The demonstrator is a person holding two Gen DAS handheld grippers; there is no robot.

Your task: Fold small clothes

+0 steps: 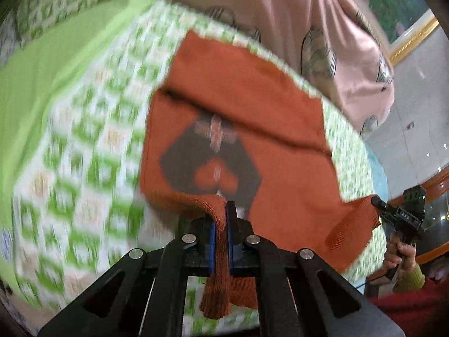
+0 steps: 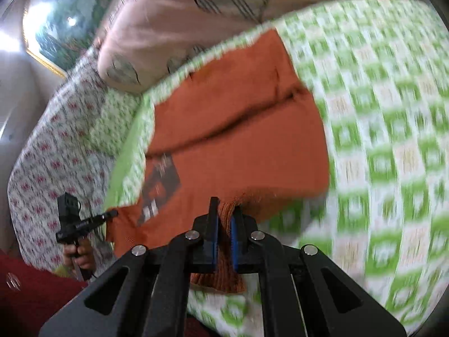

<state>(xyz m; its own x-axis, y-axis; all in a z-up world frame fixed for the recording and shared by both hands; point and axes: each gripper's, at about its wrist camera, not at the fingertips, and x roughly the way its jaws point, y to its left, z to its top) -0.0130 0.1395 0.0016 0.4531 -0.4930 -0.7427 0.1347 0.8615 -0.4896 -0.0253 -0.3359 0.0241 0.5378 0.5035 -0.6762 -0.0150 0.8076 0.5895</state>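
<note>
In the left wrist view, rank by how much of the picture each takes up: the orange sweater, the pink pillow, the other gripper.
1. Orange sweater, pinched in the left gripper.
2. Pink pillow, close behind; it is cut off by the frame, so unsure.
3. Right gripper, clearly smallest, but farther from the camera.

We hold our left gripper and right gripper level and well apart, each with jaws pinched tight on knit fabric between the fingertips.
</note>
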